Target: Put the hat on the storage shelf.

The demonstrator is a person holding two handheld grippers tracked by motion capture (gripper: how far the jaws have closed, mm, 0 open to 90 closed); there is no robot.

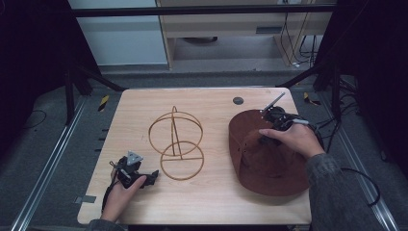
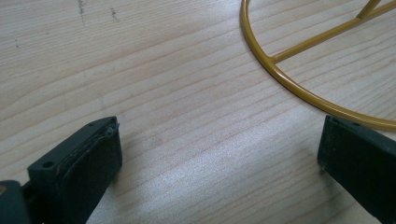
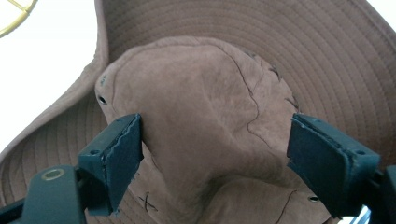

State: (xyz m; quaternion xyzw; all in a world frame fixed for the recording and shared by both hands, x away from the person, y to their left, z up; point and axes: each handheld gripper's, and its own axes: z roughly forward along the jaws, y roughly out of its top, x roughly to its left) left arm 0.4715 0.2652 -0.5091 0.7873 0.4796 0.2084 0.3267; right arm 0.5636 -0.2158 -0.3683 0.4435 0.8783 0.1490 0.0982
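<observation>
We are looking down on a wooden table (image 1: 211,192), with our forearms coming in from the near edge.

Nearest to us, at the front left, our left hand (image 1: 120,192) is holding the left gripper (image 1: 153,175) low over the bare wood. Its jaws are standing wide apart with nothing between them. In the left gripper view, the left gripper (image 2: 219,154) is pointing at the near rim of a gold wire stand (image 2: 299,88), and its right jaw is sitting just beside that rim; we cannot tell whether they are touching.

A little farther in, at the middle of the table, the stand (image 1: 177,142) is resting on a flat ring base, with two hoops rising from it.

To the right, a brown hat (image 1: 269,166) is lying crown up, its wide brim reaching close to the front right edge. Our right hand (image 1: 293,138) is holding the right gripper (image 1: 265,140) down over the crown. In the right gripper view, the right gripper (image 3: 215,149) is released, its jaws spread on either side of the soft crown of the hat (image 3: 205,107), not yet pinching it.

Farthest away, a small dark disc (image 1: 238,100) is sitting near the back edge of the table.
</observation>
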